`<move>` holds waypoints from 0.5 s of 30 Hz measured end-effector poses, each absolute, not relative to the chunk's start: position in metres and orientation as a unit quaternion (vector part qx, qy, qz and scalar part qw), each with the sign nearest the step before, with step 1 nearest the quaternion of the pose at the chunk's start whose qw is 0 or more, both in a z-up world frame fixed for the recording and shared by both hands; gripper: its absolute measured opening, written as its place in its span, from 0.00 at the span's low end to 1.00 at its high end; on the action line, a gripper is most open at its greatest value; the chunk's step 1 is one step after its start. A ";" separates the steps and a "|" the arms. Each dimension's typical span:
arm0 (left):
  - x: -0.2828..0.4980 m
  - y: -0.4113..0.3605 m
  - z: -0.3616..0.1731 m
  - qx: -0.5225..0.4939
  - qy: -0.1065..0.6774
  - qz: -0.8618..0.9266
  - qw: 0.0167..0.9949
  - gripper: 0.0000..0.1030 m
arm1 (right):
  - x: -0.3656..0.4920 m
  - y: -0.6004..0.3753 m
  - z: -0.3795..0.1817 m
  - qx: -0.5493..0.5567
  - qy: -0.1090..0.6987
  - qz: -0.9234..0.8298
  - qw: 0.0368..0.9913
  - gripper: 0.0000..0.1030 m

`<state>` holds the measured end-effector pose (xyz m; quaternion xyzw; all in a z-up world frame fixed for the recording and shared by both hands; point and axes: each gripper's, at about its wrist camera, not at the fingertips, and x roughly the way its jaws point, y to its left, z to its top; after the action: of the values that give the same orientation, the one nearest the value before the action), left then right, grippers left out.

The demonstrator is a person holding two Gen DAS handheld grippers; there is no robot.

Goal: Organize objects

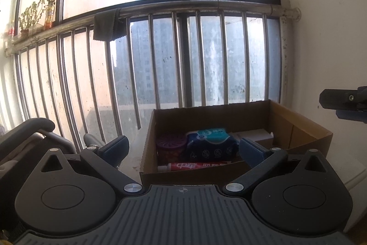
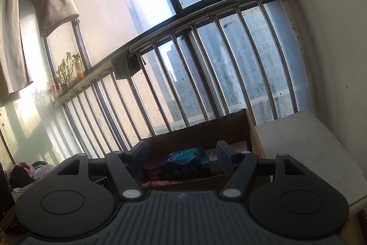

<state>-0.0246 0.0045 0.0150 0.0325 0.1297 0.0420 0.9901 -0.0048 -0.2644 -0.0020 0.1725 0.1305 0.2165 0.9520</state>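
Both pairs of jaws are standing apart and gripping nothing: the left gripper (image 1: 183, 149) is spread wide, while the right gripper (image 2: 181, 156) is sitting at a middling gap. Ahead of and below both, the open brown cardboard box (image 1: 305, 130) is resting against the steel window railing (image 1: 160, 8), and it is already holding a red-and-white toothpaste tube (image 1: 195, 166) along its near wall, a dark blue and teal soft tissue pack (image 1: 211, 144) beyond that, a round purple vented container (image 1: 165, 144) toward the left jaw, and a small white carton (image 1: 254, 136) toward the right jaw. Judging by this, the sorting is looking well advanced. Any further reach is best going over the low near wall, keeping the fingers level and clear of the taller side flaps. Open room is lying to the right of the jaws, over the white cabinet top (image 2: 305, 144); beyond them the bars are closing things off.
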 end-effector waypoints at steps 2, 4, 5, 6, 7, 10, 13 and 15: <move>-0.026 0.003 0.016 0.033 0.125 0.041 0.991 1.00 | -0.006 -0.265 -0.001 0.171 0.129 0.217 0.952 0.69; -0.027 0.003 0.018 0.032 0.122 0.039 0.991 1.00 | -0.006 -0.265 0.000 0.172 0.126 0.215 0.953 0.69; -0.027 0.003 0.019 0.031 0.120 0.039 0.991 1.00 | -0.006 -0.265 0.000 0.171 0.125 0.215 0.953 0.69; -0.027 0.002 0.019 0.031 0.120 0.040 0.992 1.00 | -0.007 -0.264 0.000 0.171 0.125 0.214 0.954 0.69; -0.027 0.002 0.019 0.031 0.119 0.040 0.992 1.00 | -0.006 -0.264 0.000 0.171 0.125 0.214 0.954 0.70; -0.025 0.002 0.018 0.033 0.119 0.041 0.991 1.00 | -0.005 -0.264 -0.001 0.168 0.127 0.214 0.954 0.70; -0.023 0.002 0.015 0.032 0.123 0.043 0.991 1.00 | -0.004 -0.264 -0.002 0.169 0.129 0.214 0.953 0.70; -0.021 0.003 0.013 0.030 0.125 0.044 0.991 1.00 | -0.003 -0.264 -0.001 0.169 0.129 0.214 0.953 0.70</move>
<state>-0.0214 0.0026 0.0128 0.0301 0.1248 0.0437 0.9908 -0.0027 -0.2644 -0.0011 0.1692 0.1295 0.2141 0.9533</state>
